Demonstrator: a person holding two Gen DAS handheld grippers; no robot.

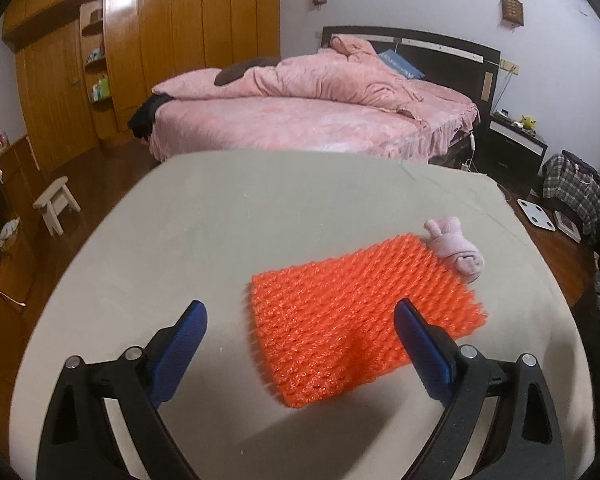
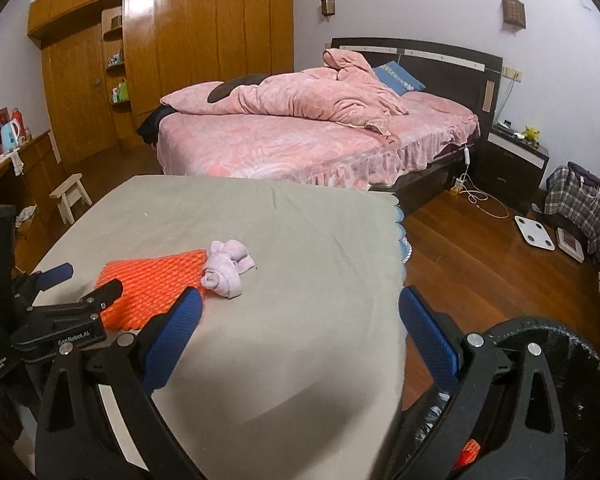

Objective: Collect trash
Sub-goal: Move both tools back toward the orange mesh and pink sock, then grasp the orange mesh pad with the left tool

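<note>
Here, the left gripper hangs wide open over an orange foam net on the grey-covered table, a rolled pink sock touching the net's far corner; the right gripper gapes empty nearby.

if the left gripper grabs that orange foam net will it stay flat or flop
The orange foam net will probably flop: its open mesh already humps on the table. It looks light, so it may slide if nudged. The left gripper is open above it.
</note>
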